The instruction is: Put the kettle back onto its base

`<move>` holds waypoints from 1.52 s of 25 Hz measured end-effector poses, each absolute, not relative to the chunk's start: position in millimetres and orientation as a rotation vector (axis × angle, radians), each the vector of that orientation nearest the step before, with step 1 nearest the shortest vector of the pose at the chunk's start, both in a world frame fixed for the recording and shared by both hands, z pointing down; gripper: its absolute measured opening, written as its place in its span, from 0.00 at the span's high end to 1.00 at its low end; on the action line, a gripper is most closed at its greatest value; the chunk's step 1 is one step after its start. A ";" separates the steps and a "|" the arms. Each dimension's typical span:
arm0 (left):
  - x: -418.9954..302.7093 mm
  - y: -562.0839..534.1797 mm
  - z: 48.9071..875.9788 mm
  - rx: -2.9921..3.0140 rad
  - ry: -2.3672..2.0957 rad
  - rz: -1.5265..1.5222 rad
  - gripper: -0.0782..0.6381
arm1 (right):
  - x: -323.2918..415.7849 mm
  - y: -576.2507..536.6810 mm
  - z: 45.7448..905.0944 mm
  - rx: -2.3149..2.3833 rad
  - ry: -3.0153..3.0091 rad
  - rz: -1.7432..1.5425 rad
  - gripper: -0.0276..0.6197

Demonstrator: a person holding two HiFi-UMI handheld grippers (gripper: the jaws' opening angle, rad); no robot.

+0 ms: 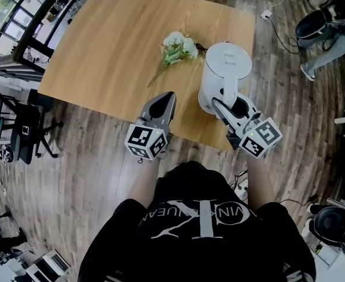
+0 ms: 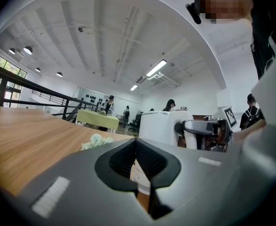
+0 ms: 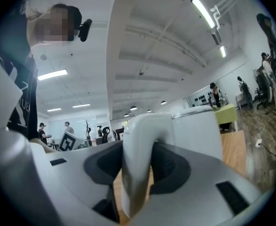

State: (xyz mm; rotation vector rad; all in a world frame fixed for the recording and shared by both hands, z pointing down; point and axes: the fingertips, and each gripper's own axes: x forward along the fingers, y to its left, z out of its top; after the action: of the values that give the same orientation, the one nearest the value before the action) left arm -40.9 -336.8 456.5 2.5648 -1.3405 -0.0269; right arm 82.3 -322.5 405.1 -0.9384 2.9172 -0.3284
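A white kettle (image 1: 226, 69) stands upright near the front right edge of the wooden table (image 1: 107, 46). My right gripper (image 1: 221, 106) is shut on its handle (image 3: 138, 159), which fills the gap between the jaws in the right gripper view. I cannot make out a separate base under the kettle. My left gripper (image 1: 167, 97) is shut and empty, resting over the table's front edge to the left of the kettle. The left gripper view shows the kettle (image 2: 159, 126) ahead to the right, beyond its own shut jaws.
A small bunch of white flowers (image 1: 178, 49) lies on the table just left of and behind the kettle. The table edge is right below both grippers. A black chair (image 1: 28, 131) stands on the floor at the left; cables and a socket (image 1: 267, 14) lie to the right.
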 end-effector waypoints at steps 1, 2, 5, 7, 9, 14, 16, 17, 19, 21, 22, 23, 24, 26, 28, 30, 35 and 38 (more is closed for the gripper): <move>-41.1 -334.8 456.7 2.567 -1.331 -0.023 0.88 | 82.5 -321.7 405.9 -0.955 2.920 -0.329 0.71; -41.5 -332.7 456.6 2.569 -1.323 -0.020 0.88 | 82.7 -321.0 406.3 -0.973 2.921 -0.329 0.71; -45.1 -327.2 456.5 2.568 -1.310 -0.012 0.88 | 81.8 -316.6 408.0 -1.019 2.941 -0.316 0.71; -49.6 -324.0 457.9 2.561 -1.312 -0.013 0.88 | 79.3 -311.3 410.7 -1.037 2.966 -0.297 0.71; -53.2 -319.6 460.4 2.553 -1.312 -0.014 0.88 | 77.4 -305.3 414.1 -1.052 2.978 -0.291 0.71; -55.1 -311.7 465.4 2.546 -1.294 -0.011 0.88 | 76.3 -295.6 422.6 -1.131 2.985 -0.284 0.71; -54.7 -309.4 465.9 2.549 -1.285 -0.012 0.88 | 75.2 -292.1 426.4 -1.151 2.987 -0.277 0.71; -54.0 -308.5 466.1 2.550 -1.279 -0.012 0.88 | 74.5 -291.2 427.2 -1.167 2.988 -0.271 0.71; -53.1 -307.1 466.7 2.552 -1.269 -0.008 0.88 | 71.7 -291.8 429.4 -1.225 2.990 -0.270 0.71; -53.4 -306.0 467.6 2.549 -1.263 -0.006 0.88 | 65.9 -293.7 435.8 -1.310 2.993 -0.294 0.71; -53.5 -305.8 467.5 2.548 -1.260 -0.007 0.88 | 62.6 -293.9 438.8 -1.339 2.992 -0.300 0.71; -53.4 -305.9 467.1 2.550 -1.257 -0.009 0.88 | 60.1 -293.5 440.3 -1.354 2.986 -0.298 0.71; -53.2 -306.2 466.4 2.553 -1.252 -0.011 0.88 | 58.9 -293.4 440.7 -1.360 2.979 -0.294 0.71; -53.6 -307.0 464.8 2.559 -1.246 -0.015 0.88 | 59.2 -294.5 439.6 -1.362 2.974 -0.291 0.71; -55.3 -307.2 463.8 2.558 -1.243 -0.018 0.88 | 60.3 -295.8 438.5 -1.353 2.974 -0.299 0.71; -56.0 -307.1 464.7 2.558 -1.237 -0.016 0.88 | 61.1 -295.6 438.7 -1.343 2.979 -0.302 0.71; -60.5 -306.2 468.5 2.554 -1.228 -0.013 0.88 | 61.7 -293.1 440.8 -1.317 2.991 -0.295 0.71; -61.8 -304.7 470.0 2.556 -1.219 -0.014 0.88 | 64.1 -289.8 442.7 -1.313 3.005 -0.290 0.71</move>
State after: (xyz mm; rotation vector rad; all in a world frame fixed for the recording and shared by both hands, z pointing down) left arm -61.8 -304.7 470.0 2.5558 -1.2194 -0.0139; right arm 64.1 -289.8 442.7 -1.3130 3.0049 -0.2898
